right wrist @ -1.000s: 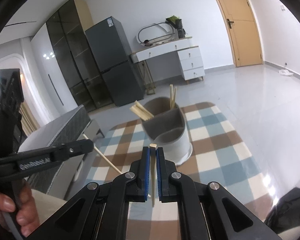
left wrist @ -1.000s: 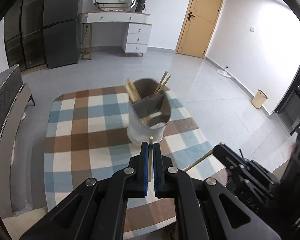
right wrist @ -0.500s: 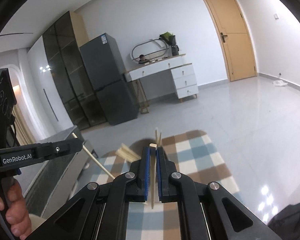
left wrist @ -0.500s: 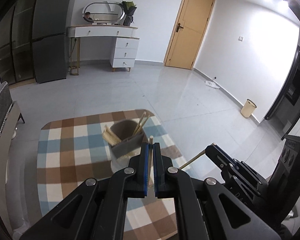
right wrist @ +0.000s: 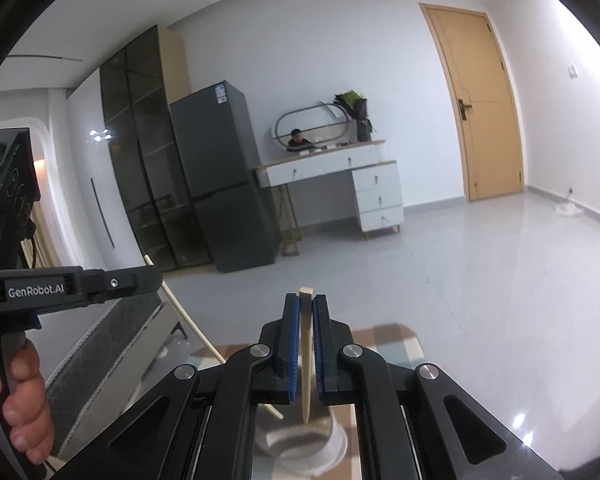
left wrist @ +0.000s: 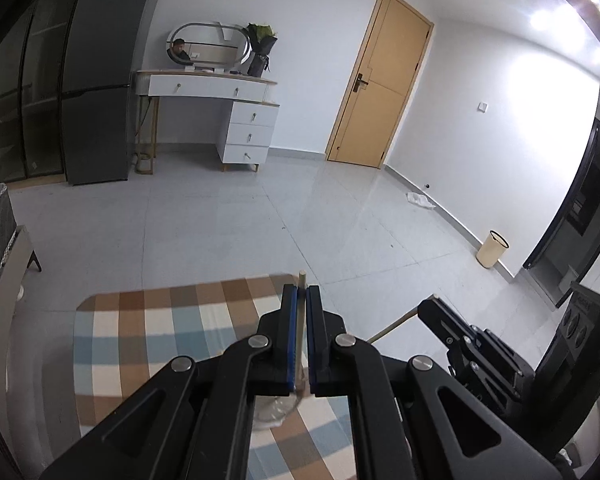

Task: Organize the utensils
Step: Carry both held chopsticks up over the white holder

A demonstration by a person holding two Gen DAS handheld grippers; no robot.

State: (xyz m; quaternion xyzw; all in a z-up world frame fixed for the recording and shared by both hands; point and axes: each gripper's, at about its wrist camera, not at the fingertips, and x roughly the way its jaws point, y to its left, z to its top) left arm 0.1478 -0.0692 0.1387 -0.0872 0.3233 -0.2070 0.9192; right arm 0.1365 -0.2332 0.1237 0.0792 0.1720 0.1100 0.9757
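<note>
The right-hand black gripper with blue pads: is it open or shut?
Shut. The right gripper clamps a pale wooden chopstick between its blue pads, with no gap showing on either side.

The right gripper (right wrist: 306, 312) pinches a pale chopstick (right wrist: 306, 360) upright between its blue pads (right wrist: 295, 344), directly above the utensil holder (right wrist: 300, 446) on the checked rug (right wrist: 388, 340).

A pale wooden chopstick (left wrist: 301, 320) stands near upright at lower centre of the left wrist view, its blunt end uppermost. A second chopstick (right wrist: 307, 344), tapering downward, points its tip into the grey utensil holder (right wrist: 300, 440) at the bottom centre, on the checked table (left wrist: 148, 328).
</note>
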